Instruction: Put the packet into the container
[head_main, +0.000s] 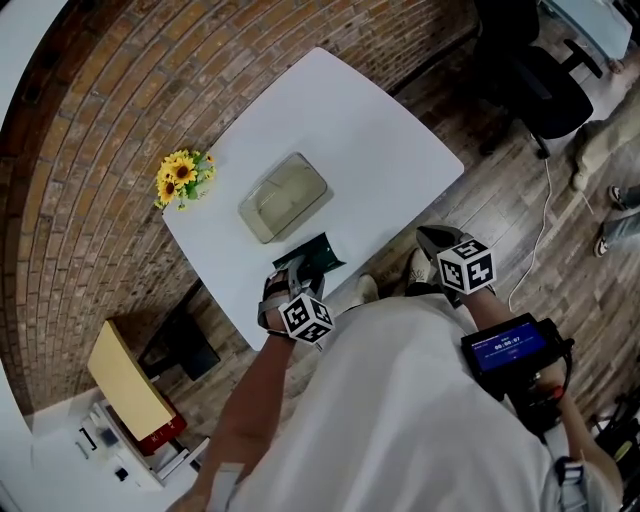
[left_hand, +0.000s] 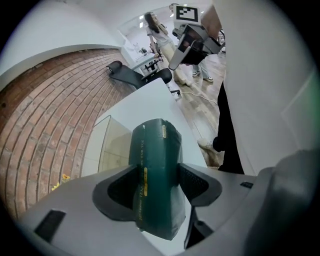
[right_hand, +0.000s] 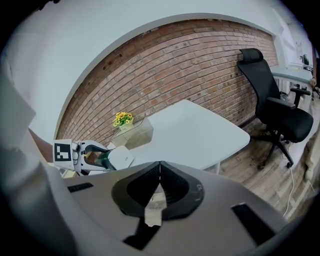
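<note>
The left gripper (head_main: 288, 275) squeezes the green packet (left_hand: 157, 170). The clear container (head_main: 283, 196) sits at 11 o'clock from it. The right gripper (right_hand: 159, 187) is pinched together, empty.

Along the packet (left_hand: 155, 150), centre of the left gripper view, only "FOR YOU" can be read. The digits on the screen (head_main: 508, 348), lower right of the head view, are too blurred to read.

Dark green packet (left_hand: 156, 170), yellow lettering — white table (head_main: 360, 130), yellow sunflowers (head_main: 182, 176), red-brown brick wall (right_hand: 200, 65).
</note>
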